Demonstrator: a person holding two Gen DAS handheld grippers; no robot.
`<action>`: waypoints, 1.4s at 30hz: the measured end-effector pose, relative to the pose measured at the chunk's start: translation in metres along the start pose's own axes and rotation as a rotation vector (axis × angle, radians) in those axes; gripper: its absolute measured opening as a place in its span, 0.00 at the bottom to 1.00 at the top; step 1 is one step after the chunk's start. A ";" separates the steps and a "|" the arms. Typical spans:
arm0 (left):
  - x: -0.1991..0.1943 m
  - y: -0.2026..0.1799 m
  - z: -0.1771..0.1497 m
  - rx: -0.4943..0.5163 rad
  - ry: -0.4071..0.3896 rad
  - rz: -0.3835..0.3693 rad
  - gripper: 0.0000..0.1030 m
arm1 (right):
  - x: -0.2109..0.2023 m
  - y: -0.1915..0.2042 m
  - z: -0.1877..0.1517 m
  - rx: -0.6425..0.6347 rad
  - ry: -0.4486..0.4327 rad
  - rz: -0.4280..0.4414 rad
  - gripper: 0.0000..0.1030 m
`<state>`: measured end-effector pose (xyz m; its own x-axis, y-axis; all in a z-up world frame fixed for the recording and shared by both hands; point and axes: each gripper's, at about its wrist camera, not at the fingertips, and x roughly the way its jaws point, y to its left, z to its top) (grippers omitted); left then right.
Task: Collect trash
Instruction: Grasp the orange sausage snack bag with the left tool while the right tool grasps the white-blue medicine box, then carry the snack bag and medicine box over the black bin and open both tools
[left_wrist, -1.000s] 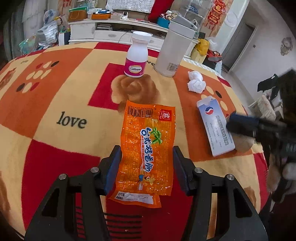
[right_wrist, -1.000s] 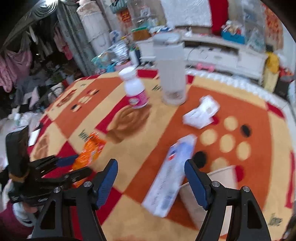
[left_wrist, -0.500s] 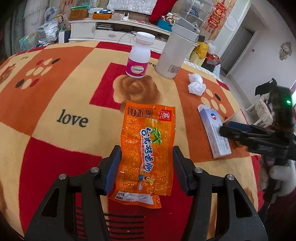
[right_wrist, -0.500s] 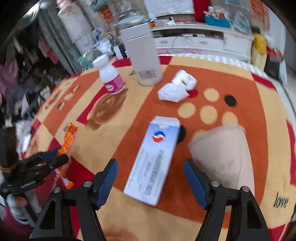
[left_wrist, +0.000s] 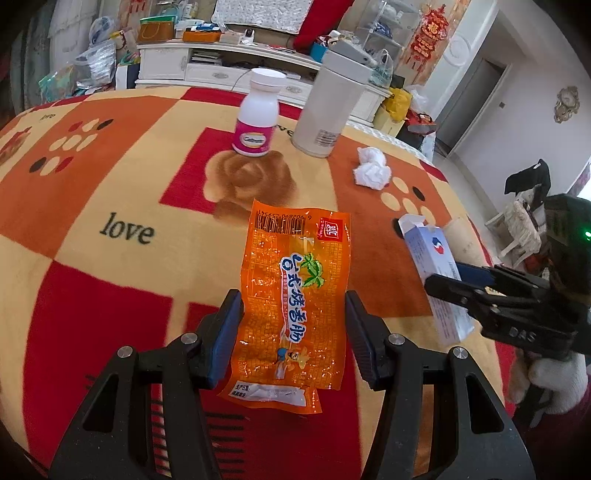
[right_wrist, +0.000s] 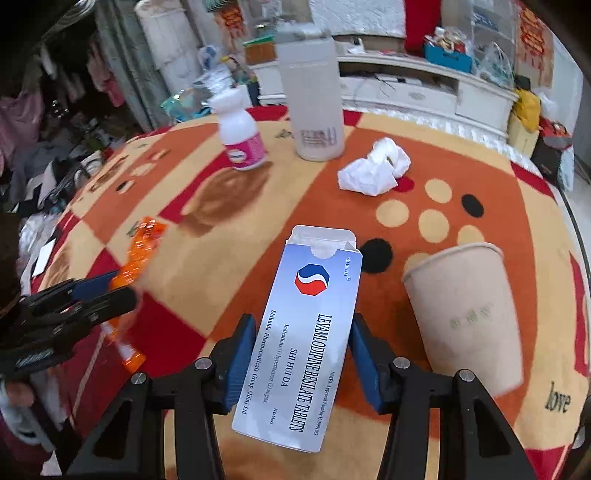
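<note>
The orange wrapper (left_wrist: 295, 295) is clamped in the left gripper (left_wrist: 293, 332). The right gripper (right_wrist: 303, 358) is closing around the tablet box (right_wrist: 310, 332) near the table's (right_wrist: 480, 177) right edge; the open carton could be crushed or slip out.

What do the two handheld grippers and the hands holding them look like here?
Both the left gripper and right gripper have black frames with silver screws and blue finger pads. The right one shows a green light. Its hand wears a white knit glove.

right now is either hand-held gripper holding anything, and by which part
Left hand-held gripper: orange snack wrapper, gripped across its long side edges near the lower end. Right hand-held gripper: closing on the tablet box, across its long sides.
</note>
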<state>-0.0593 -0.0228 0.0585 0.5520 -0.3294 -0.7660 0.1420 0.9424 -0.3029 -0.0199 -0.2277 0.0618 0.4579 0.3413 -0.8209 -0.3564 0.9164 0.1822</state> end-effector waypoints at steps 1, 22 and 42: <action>0.000 -0.004 -0.001 0.002 0.002 -0.002 0.52 | -0.005 -0.001 -0.004 0.002 -0.005 0.008 0.48; 0.003 -0.127 -0.044 0.151 0.059 -0.055 0.52 | -0.091 -0.063 -0.095 0.099 -0.057 -0.026 0.48; 0.043 -0.272 -0.057 0.326 0.136 -0.227 0.52 | -0.151 -0.176 -0.158 0.301 -0.116 -0.193 0.48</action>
<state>-0.1210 -0.2969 0.0755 0.3668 -0.5147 -0.7749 0.5123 0.8071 -0.2936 -0.1553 -0.4732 0.0683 0.5887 0.1614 -0.7920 -0.0070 0.9808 0.1947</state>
